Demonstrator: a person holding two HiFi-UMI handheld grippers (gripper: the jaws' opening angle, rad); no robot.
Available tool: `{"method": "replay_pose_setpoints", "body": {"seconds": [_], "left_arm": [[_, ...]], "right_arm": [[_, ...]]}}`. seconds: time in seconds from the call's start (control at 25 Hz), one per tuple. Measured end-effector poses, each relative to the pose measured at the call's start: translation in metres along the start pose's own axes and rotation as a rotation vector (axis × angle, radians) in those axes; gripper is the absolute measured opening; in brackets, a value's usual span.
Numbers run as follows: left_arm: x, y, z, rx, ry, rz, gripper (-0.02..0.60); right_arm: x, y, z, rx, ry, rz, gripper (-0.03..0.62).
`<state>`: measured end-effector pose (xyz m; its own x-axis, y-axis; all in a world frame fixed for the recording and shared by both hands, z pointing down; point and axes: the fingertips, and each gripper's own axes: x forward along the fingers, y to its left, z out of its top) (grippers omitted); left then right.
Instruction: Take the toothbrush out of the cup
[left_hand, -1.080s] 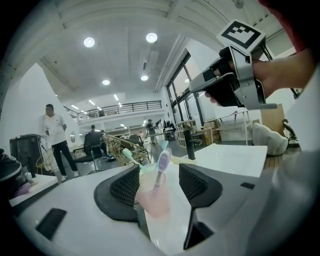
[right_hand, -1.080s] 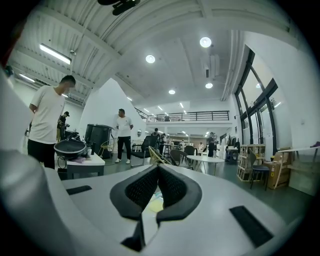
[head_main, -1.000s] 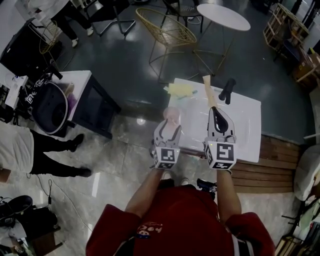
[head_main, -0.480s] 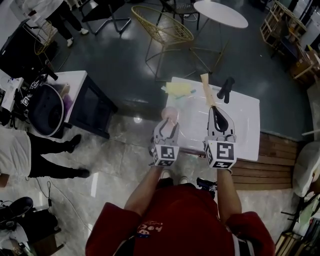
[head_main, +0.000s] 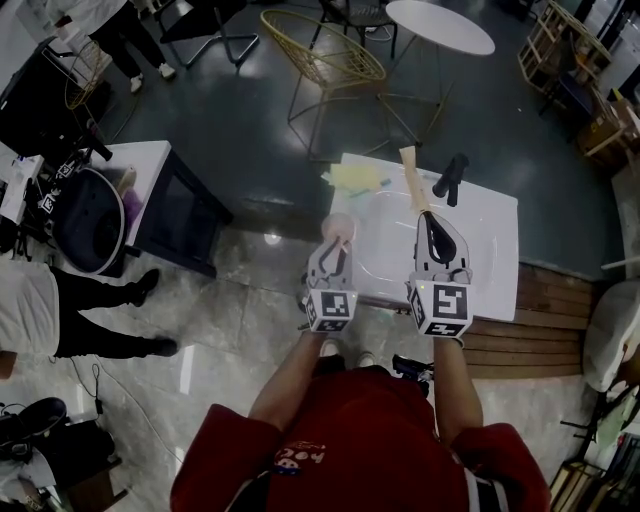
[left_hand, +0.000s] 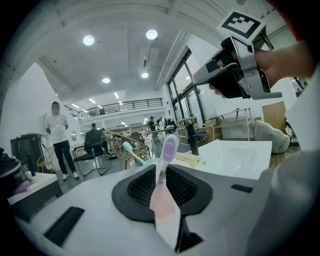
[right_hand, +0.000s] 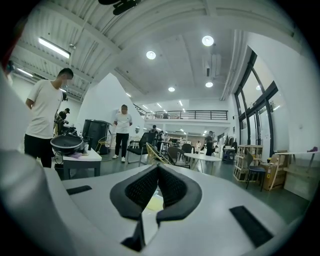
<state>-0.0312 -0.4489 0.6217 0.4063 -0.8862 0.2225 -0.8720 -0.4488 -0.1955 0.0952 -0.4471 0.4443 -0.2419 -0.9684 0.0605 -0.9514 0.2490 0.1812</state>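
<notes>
Drawn in since the earlier frames, from a wide spread to a narrow pinch: jaws of the left gripper (head_main: 335, 250), hand otherwise hardly shifted. Clamped on the pink handle of the toothbrush (left_hand: 168, 149), head upright past the pads, lower end hidden by the jaws and judged not yet clear of the cup (head_main: 340, 226). Step in hand, as judged: grip just taken, lift not begun. Called for next: a straight pull up along the handle, steady enough not to tip the cup or drag out the green toothbrush (left_hand: 131, 151) leaning beside it. Right gripper (right_hand: 157, 170) held level over the sink (head_main: 490, 250), jaws together on nothing. Cup placed at the sink unit's left front corner, floor just beyond that edge; open air above and leftward, faucet (head_main: 450, 178) well apart.
</notes>
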Motion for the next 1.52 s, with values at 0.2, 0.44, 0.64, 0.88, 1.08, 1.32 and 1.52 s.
{"method": "replay_pose_setpoints", "body": {"seconds": [0.2,0.44,0.64,0.88,1.08,1.32,1.52], "left_arm": [[0.000,0.001,0.000,0.004,-0.006,0.012,0.058],[-0.001,0.005,0.002,0.003,-0.008,0.026,0.052],[0.000,0.008,0.006,-0.001,-0.018,0.038,0.051],[-0.002,0.012,0.021,0.003,-0.047,0.046,0.051],[-0.004,0.015,0.037,0.011,-0.077,0.052,0.051],[-0.011,0.021,0.068,-0.007,-0.120,0.043,0.051],[-0.019,0.027,0.098,-0.012,-0.163,0.046,0.051]], "right_arm": [[0.000,-0.001,-0.002,0.002,0.002,-0.005,0.028],[0.001,0.002,-0.001,0.005,0.004,0.001,0.028],[0.002,0.000,-0.004,0.005,0.003,0.003,0.028],[0.002,0.001,-0.003,0.009,-0.002,0.003,0.028],[0.001,0.000,-0.003,0.014,-0.007,0.004,0.028],[-0.001,-0.001,-0.001,0.024,-0.020,0.005,0.028],[-0.004,0.000,0.002,0.036,-0.030,0.011,0.028]]}}
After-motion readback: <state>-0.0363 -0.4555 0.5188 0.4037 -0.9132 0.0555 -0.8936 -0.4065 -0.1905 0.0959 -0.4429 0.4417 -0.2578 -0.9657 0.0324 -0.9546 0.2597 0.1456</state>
